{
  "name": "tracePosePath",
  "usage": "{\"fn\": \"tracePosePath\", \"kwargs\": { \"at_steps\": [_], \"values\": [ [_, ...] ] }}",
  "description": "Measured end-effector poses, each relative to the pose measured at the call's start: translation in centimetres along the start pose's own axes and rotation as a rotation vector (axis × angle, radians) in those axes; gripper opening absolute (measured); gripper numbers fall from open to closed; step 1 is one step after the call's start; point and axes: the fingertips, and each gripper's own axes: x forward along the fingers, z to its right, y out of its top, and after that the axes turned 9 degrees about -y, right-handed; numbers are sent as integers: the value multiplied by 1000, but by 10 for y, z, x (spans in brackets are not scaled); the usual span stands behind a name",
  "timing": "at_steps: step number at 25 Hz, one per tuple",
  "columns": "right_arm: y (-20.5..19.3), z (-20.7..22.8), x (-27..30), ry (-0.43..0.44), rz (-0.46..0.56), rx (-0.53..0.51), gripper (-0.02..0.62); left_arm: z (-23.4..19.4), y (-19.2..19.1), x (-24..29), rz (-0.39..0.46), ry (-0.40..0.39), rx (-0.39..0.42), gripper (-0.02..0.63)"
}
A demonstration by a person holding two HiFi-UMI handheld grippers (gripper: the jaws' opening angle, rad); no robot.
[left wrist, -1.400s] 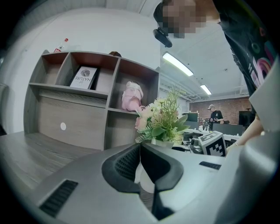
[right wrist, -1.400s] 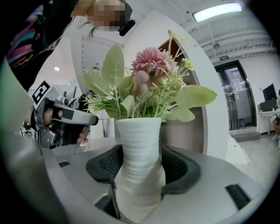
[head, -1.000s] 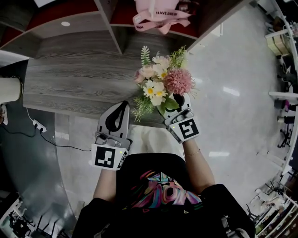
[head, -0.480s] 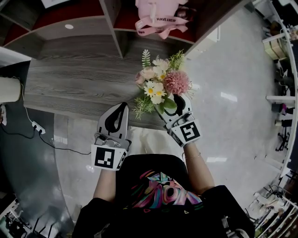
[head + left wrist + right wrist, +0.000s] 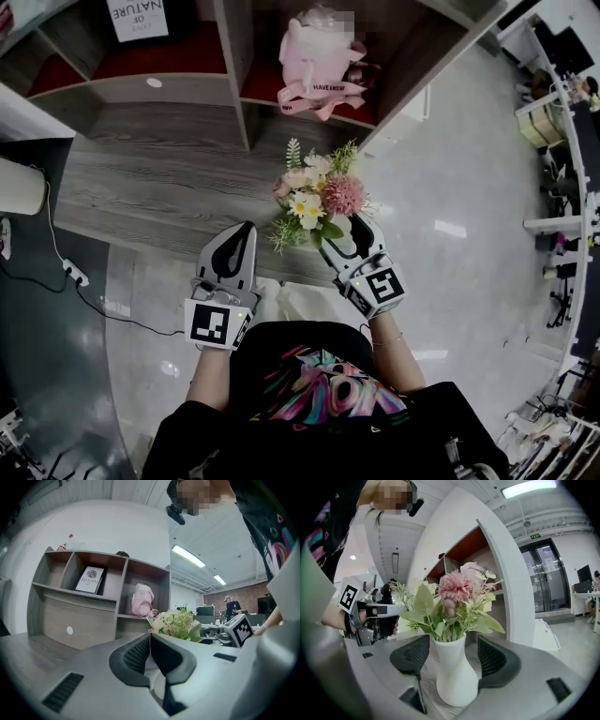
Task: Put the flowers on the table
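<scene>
The flowers (image 5: 314,192) are a pink, white and yellow bunch with green leaves in a small white vase (image 5: 452,677). My right gripper (image 5: 345,234) is shut on the vase, with a pad on each side of its belly (image 5: 452,656). The vase hangs just over the front edge of the grey wooden table (image 5: 159,187); whether its base touches the wood I cannot tell. My left gripper (image 5: 246,230) is shut and empty, just left of the flowers at the table's front edge. Its pads meet in the left gripper view (image 5: 150,641), with the flowers (image 5: 178,623) beyond.
A shelf unit stands along the table's far side, holding a pink plush with a ribbon (image 5: 323,61) and a printed sign (image 5: 136,17). A white cylinder (image 5: 19,185) sits at the table's left end, and a cable (image 5: 70,272) lies on the floor below.
The head view has tilted up and shows more of the shelf. The right gripper still holds the vase near the table's front edge, turned a little. The left gripper has barely moved.
</scene>
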Motion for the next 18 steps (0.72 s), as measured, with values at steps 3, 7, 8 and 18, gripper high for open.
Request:
{"fn": "tracePosePath", "kwargs": {
  "at_steps": [3,7,8,18],
  "values": [
    [11,0,-6,-1,-8,-6,319,2,10,-2,11,-7,17,26],
    [24,2,-19,0,-27,-15,318,5,25,-4,38,-13,21,26],
    [29,1,-22,8,-23,-17,315,6,29,-4,47,-18,17,26],
    [80,-13,-57,39,37,-42,240,27,64,-17,94,-74,29,26]
  ]
}}
